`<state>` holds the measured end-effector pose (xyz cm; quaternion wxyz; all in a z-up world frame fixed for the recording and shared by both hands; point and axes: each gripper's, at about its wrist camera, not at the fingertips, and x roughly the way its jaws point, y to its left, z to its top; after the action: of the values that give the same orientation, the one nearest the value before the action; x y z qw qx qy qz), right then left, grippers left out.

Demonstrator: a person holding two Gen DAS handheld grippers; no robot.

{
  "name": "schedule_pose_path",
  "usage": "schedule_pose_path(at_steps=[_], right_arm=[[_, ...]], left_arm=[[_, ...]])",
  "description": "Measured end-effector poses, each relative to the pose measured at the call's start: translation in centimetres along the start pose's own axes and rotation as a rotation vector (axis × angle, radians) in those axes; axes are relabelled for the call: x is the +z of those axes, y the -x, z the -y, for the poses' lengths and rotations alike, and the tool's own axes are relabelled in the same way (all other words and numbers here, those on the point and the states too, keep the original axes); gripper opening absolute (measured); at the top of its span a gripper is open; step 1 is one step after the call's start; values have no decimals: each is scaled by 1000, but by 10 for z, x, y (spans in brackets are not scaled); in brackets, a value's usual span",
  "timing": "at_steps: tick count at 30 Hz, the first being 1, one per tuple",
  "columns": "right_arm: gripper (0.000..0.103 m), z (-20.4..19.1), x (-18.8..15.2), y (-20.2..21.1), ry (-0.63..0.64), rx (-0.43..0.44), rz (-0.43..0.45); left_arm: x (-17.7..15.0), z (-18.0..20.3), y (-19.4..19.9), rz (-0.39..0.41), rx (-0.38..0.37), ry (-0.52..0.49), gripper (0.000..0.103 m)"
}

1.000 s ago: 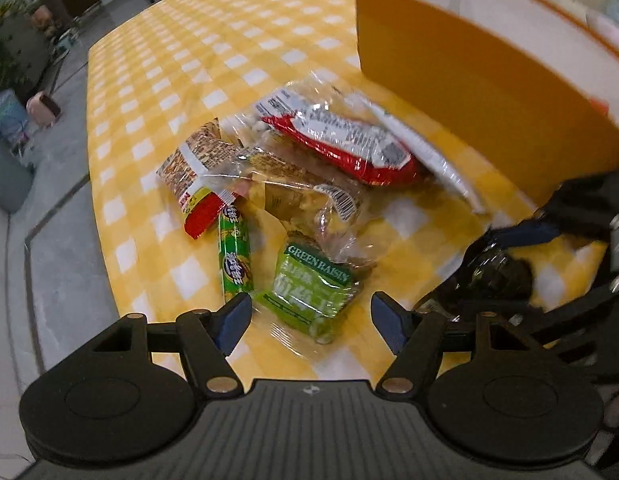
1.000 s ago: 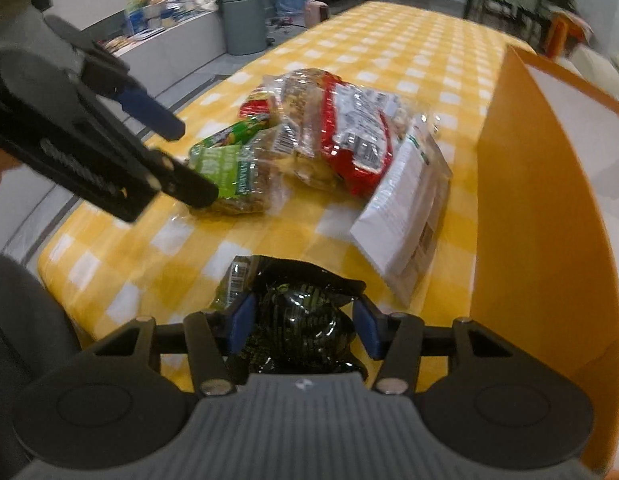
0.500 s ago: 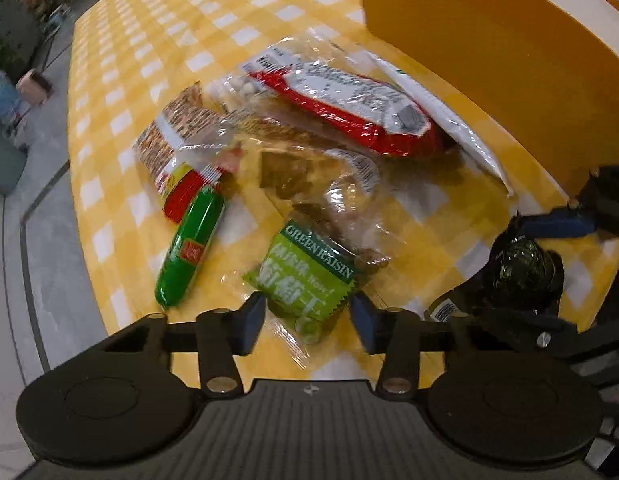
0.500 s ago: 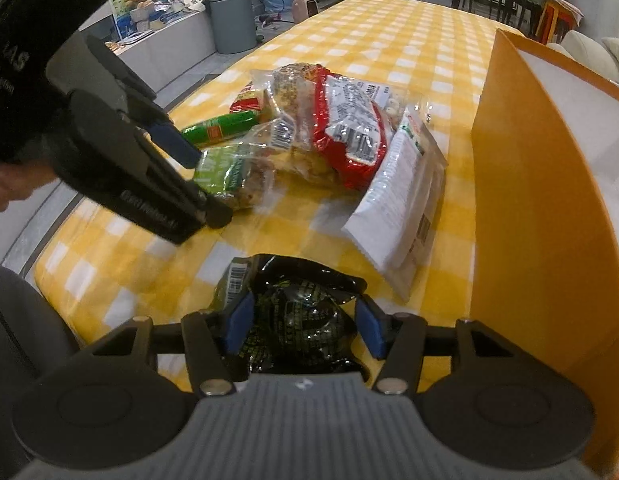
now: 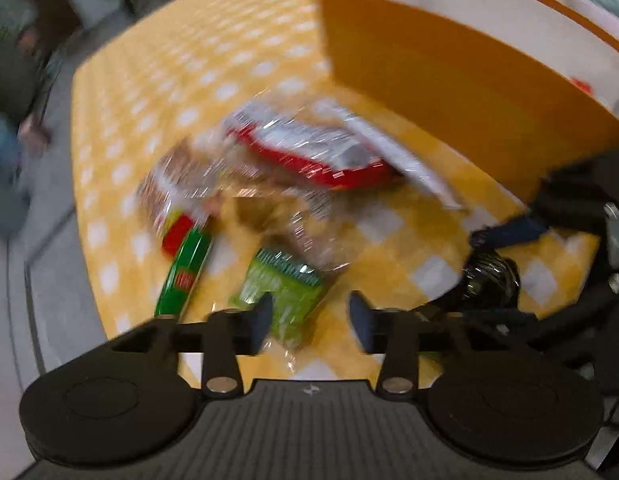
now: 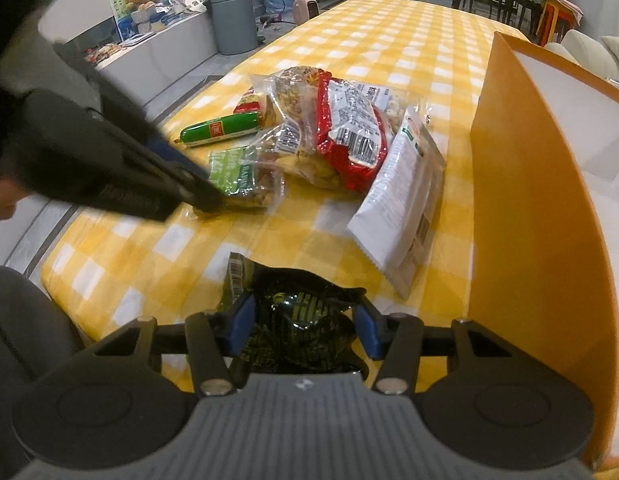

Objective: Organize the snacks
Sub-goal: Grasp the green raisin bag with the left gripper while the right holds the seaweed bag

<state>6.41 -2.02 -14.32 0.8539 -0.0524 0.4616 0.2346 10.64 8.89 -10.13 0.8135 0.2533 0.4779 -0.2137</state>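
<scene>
A pile of snacks lies on the yellow checked table. A green raisin packet (image 5: pixel 283 286) (image 6: pixel 237 178) lies nearest my left gripper (image 5: pixel 307 318), which is open with its fingertips at the packet's near end. Beside it lie a green sausage stick (image 5: pixel 185 270) (image 6: pixel 219 130), a red-and-clear bag (image 5: pixel 313 152) (image 6: pixel 347 132) and a white pouch (image 6: pixel 401 204). My right gripper (image 6: pixel 301 326) is shut on a crumpled black-and-green packet (image 6: pixel 299 320) (image 5: pixel 489 280), low over the table's near edge.
A tall orange box (image 6: pixel 529 208) (image 5: pixel 449 80) with a white inside stands at the right, close to the pouch. The table's near edge (image 6: pixel 69 292) drops to the floor on the left. A grey bin (image 6: pixel 232 20) stands far back.
My left gripper has come down onto the raisin packet and its jaws have narrowed; its view is now blurred by motion. The sausage stick has rolled to lie aslant. My right gripper holds its packet still.
</scene>
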Motion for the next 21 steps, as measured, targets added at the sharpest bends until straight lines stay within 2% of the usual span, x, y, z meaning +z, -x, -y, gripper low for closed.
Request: schedule_pose_path(at_steps=[2, 7, 10, 14, 15, 17, 21], right_arm=[[52, -1, -1, 1, 7, -1, -1], [52, -1, -1, 1, 4, 0, -5], [52, 1, -1, -1, -3, 4, -6], [52, 0, -1, -2, -3, 5, -5], [52, 0, -1, -2, -4, 4, -4], [52, 1, -1, -3, -9, 4, -5], [52, 3, 0, -4, -21, 10, -7]], left_arm=[[5, 2, -1, -9, -2, -23, 57], [17, -10, -18, -42, 26, -46, 70], [20, -21, -36, -120, -18, -32, 81], [23, -28, -49, -132, -31, -26, 85], [25, -31, -49, -137, -58, 5, 71], [27, -41, -50, -161, -102, 103, 59], [26, -41, -46, -179, -68, 182, 51]])
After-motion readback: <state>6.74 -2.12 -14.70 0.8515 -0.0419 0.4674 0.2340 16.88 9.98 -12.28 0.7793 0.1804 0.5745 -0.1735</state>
